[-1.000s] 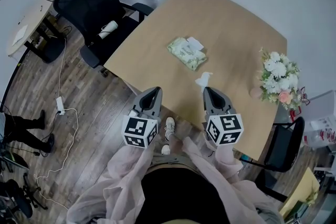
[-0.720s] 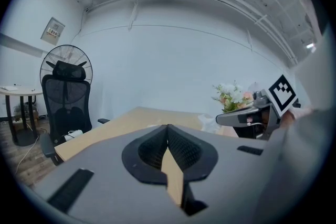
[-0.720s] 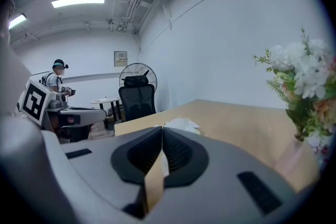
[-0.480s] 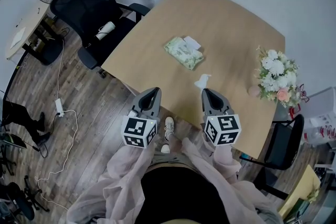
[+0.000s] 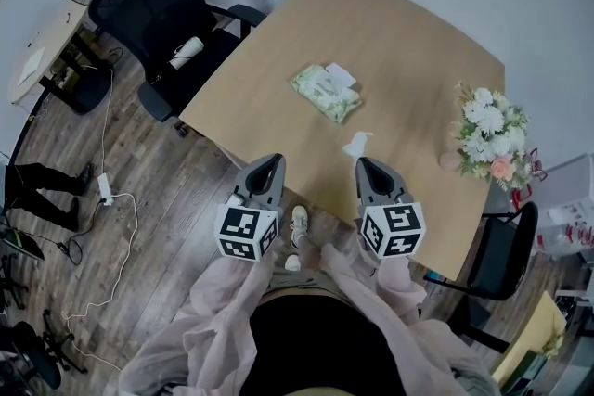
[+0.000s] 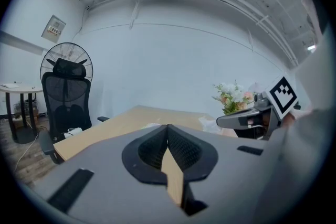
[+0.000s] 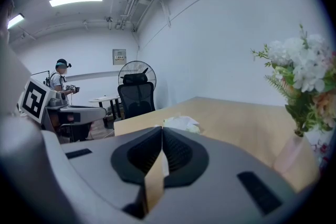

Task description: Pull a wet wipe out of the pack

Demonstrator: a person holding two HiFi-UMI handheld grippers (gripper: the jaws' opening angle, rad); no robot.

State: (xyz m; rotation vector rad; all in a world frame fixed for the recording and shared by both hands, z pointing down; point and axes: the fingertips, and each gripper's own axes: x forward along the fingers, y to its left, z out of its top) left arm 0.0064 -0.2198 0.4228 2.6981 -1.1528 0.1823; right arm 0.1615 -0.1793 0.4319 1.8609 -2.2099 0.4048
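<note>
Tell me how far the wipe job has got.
Done: one wipe is out and lies clear of the pack. In hand: the right tool is shut right at the wipe, and a white sliver between its jaws suggests it grips it. The left tool is shut and empty. Left: nothing of the pull itself, perhaps only setting the wipe down.

Bright, even light from ceiling tubes (image 7: 76, 0); soft shadows; dark, bent fisheye edges.
</note>
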